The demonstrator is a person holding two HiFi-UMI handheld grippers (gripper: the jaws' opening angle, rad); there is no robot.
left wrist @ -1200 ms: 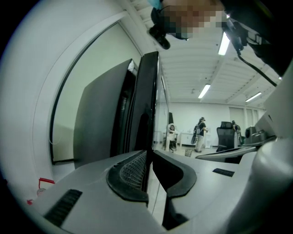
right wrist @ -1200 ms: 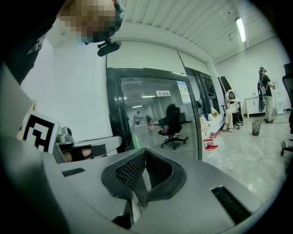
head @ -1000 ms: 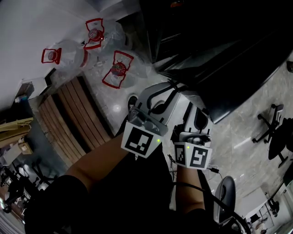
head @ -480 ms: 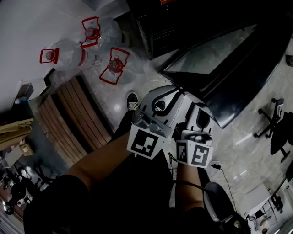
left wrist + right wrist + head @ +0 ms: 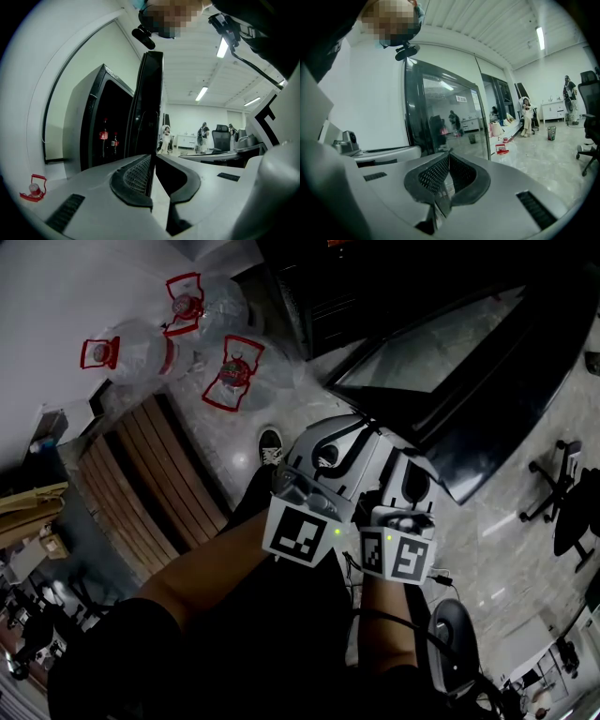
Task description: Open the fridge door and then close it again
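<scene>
The black fridge [image 5: 319,287] stands at the top of the head view. Its glass door [image 5: 450,362] is swung out to the right. Both grippers hang close to my body, short of the door and touching nothing. My left gripper [image 5: 326,444] points toward the gap between fridge and door. In the left gripper view it [image 5: 153,158] is shut and empty, with the door [image 5: 147,108] edge-on ahead and bottles inside the fridge [image 5: 93,126]. My right gripper [image 5: 409,486] sits beside the left one. In its own view it [image 5: 449,153] is shut and faces the door's glass [image 5: 445,117].
Three large water jugs [image 5: 239,376] with red handles lie on the floor left of the fridge. A slatted wooden bench [image 5: 159,484] runs along the left. An office chair [image 5: 562,502] stands at the right. My shoe [image 5: 270,446] shows below the jugs. People [image 5: 204,136] are far across the room.
Over the second the door's glass face has come into fuller view and both grippers have shifted slightly to the right. Almost nothing has moved in the last half second.
</scene>
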